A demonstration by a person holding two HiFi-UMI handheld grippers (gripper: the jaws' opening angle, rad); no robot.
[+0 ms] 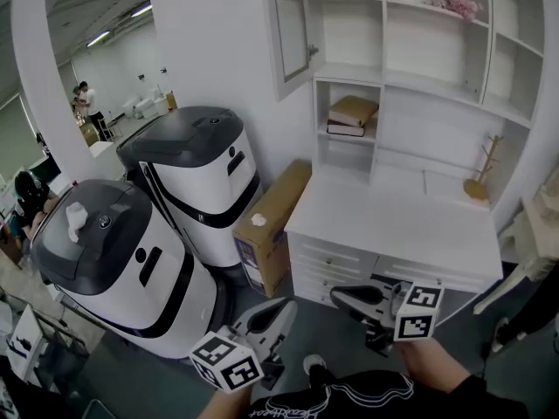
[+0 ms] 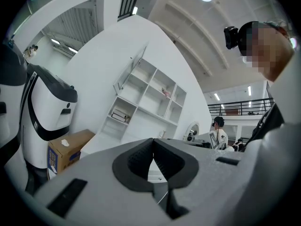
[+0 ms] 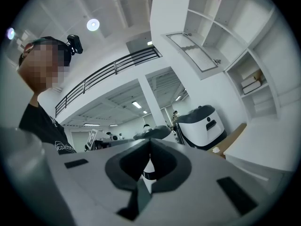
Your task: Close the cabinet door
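Left gripper (image 1: pixel 281 311) and right gripper (image 1: pixel 339 295) before the desk's (image 1: pixel 393 225) front edge, jaws together, empty; cabinet door (image 1: pixel 288 29) ajar above its back left corner

The right gripper (image 3: pixel 149 144) has its jaws pressed together, nothing between them. Past it stands the white cabinet (image 3: pixel 235 36), its glass door (image 3: pixel 197 53) swung open. Books (image 3: pixel 249 83) lie in a cabinet compartment, and below the door sit a white-and-black machine (image 3: pixel 200 126) and a cardboard box (image 3: pixel 230 136).

The cabinet door (image 1: pixel 291 26) is cut off at the head view's top edge.
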